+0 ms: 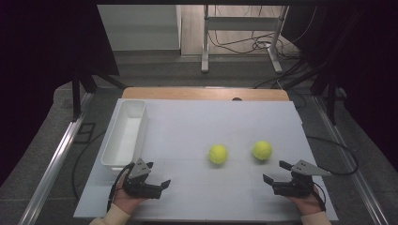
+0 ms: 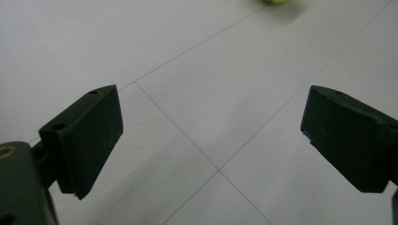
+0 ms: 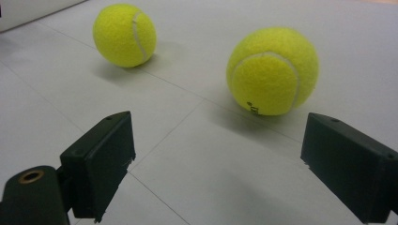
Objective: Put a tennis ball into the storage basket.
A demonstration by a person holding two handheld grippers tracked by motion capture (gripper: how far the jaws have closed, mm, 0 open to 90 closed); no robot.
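Two yellow tennis balls lie on the white mat: the left ball and the right ball. My left gripper rests near the mat's front left, open, with bare mat between its jaws. A sliver of the left ball shows at the top edge of the left gripper view. My right gripper sits at the front right, open and holding nothing. The right ball lies a short way ahead of it, slightly toward its right jaw, apart from both jaws.
A long white bin stands along the mat's left side, just beyond my left gripper, and its edge shows in the right gripper view. The wooden table edge runs behind the mat. Black cables trail from both grippers.
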